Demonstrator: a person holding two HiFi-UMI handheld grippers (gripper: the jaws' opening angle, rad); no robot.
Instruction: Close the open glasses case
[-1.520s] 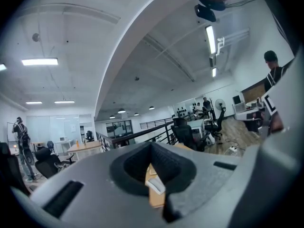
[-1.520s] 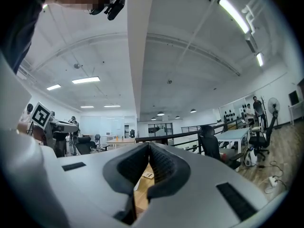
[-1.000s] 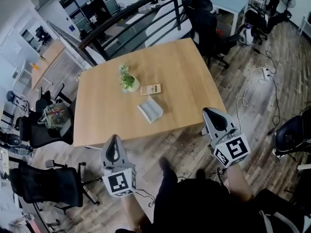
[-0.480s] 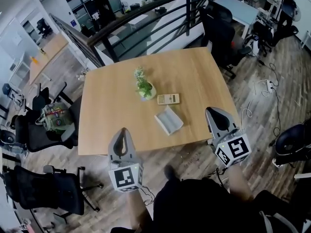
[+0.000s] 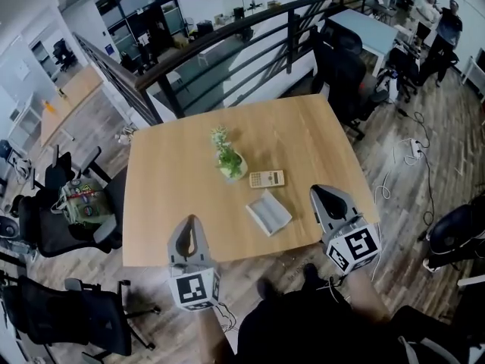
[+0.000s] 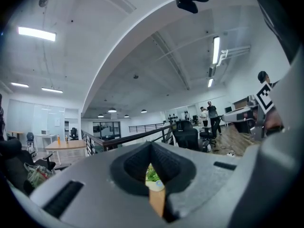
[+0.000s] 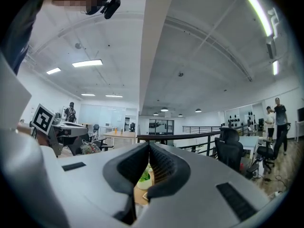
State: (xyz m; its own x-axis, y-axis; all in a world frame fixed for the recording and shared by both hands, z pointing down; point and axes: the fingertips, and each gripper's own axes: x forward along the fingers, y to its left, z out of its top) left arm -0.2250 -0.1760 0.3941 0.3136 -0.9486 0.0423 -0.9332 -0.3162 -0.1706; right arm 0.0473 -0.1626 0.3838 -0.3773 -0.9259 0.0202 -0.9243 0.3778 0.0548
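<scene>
Moved: left tongs and right tongs are drawing nearer the plant, both pinched together and carrying nothing.
Case: glasses case is lying open on the desk, just this side of the plant, untouched.
Meaning: approach is continuing; closing is not yet starting.

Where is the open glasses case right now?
In the head view, the glasses case lies open on the wooden table near its front edge, right of centre, just this side of the calculator and potted plant.

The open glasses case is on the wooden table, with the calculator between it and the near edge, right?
No. In the head view the calculator lies beyond the open glasses case, next to the potted plant, not between it and the near edge. The case is on the wooden table.
</scene>
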